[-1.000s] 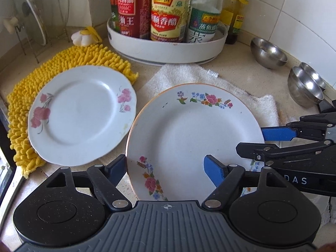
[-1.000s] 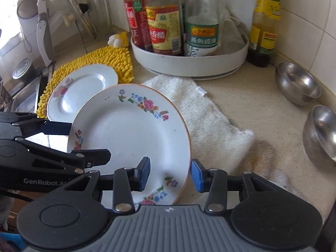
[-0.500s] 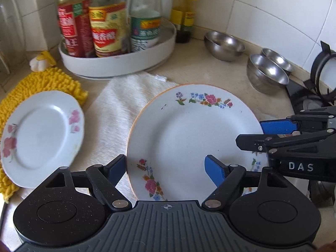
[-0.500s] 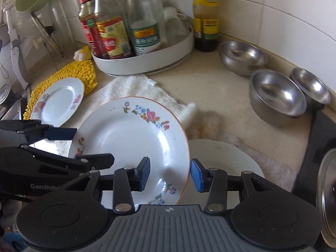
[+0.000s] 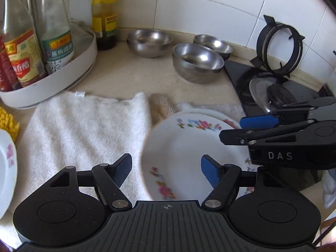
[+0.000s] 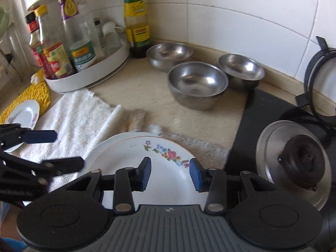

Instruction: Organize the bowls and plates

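Observation:
A white flowered plate (image 5: pixel 180 147) (image 6: pixel 134 153) lies on top of another white plate whose rim (image 5: pixel 231 124) shows beyond it, on a white towel. My left gripper (image 5: pixel 166 168) is open, its jaws astride the plate's left edge. My right gripper (image 6: pixel 169 174) is open, above the plate's right part. It shows in the left wrist view (image 5: pixel 241 129), and the left gripper shows in the right wrist view (image 6: pixel 63 149). A smaller pink-flowered plate (image 6: pixel 23 115) (image 5: pixel 6 168) lies on a yellow mat at the left. Three steel bowls (image 6: pixel 197 84) (image 5: pixel 197 62) stand at the back.
A white turntable tray (image 6: pixel 90 77) with sauce bottles stands at the back left, a dark bottle (image 6: pixel 136 21) beside it. A black stove (image 6: pixel 273 115) with a steel lid (image 6: pixel 294 161) is at the right. The white towel (image 5: pixel 84 126) covers the counter's middle.
Both grippers carried the flowered plate to the right, off the towel's middle and onto another white plate near the stove. Both have opened wider and the plate now lies flat.

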A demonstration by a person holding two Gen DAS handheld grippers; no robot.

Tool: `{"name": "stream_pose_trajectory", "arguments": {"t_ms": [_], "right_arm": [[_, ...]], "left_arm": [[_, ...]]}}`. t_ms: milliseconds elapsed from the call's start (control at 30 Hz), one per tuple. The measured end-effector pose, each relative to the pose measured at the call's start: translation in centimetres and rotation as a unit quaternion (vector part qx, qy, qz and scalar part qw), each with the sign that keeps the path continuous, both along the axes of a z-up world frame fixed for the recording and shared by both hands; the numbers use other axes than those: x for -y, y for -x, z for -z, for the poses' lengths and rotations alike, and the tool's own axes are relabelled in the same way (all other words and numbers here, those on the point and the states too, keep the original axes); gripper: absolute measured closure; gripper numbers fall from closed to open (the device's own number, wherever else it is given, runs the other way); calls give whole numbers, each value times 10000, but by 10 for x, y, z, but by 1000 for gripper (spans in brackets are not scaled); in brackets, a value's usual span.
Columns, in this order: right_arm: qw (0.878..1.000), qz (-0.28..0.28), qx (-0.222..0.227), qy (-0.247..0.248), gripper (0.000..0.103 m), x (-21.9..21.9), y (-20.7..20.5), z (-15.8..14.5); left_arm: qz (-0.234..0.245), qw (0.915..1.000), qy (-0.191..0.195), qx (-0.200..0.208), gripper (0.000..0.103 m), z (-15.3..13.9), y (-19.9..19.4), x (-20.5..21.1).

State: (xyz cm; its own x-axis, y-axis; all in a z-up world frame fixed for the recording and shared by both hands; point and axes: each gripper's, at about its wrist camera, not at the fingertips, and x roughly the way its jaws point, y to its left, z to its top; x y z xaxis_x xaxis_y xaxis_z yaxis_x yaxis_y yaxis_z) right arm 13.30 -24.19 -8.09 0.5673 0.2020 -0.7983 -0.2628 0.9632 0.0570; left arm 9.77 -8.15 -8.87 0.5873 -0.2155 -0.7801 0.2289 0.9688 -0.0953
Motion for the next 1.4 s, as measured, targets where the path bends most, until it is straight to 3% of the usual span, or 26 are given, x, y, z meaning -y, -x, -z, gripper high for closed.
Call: {"name": "stream_pose_trajectory", "arguments": {"t_ms": [133, 300, 467, 600, 800, 900, 1033, 1167, 1400], "right_arm": [[9996, -216, 175, -64, 59, -13, 1, -7], [9988, -448, 5, -217, 59, -28, -4, 0], [9910, -1257, 37, -460, 59, -82, -8, -1], [9812, -1846, -15, -557, 59, -136, -15, 0], [9661, -2499, -230, -608, 59, -209, -24, 8], [9628, -2610, -340, -605, 59, -237, -30, 16], [9627, -2548, -590, -696, 59, -268, -45, 31], [9637, -2385, -858, -844, 59, -288, -58, 46], [9630, -2319, -1002, -940, 57, -313, -64, 60]], "left_arm": [[-185, 9995, -17, 250, 19, -13, 0, -12], [-715, 9970, -111, 263, 18, -19, 10, -44], [-1364, 9904, -129, 184, 18, -20, 24, -85], [-1939, 9806, -200, 191, 17, -26, 39, -122], [-2896, 9566, -264, 190, 16, -32, 60, -189], [-3234, 9458, -248, 150, 16, -31, 65, -221], [-3436, 9385, -298, 128, 15, -25, 64, -253], [-3477, 9372, -267, 44, 15, -16, 56, -279], [-3284, 9442, -188, -170, 15, 1, 37, -310]]}}
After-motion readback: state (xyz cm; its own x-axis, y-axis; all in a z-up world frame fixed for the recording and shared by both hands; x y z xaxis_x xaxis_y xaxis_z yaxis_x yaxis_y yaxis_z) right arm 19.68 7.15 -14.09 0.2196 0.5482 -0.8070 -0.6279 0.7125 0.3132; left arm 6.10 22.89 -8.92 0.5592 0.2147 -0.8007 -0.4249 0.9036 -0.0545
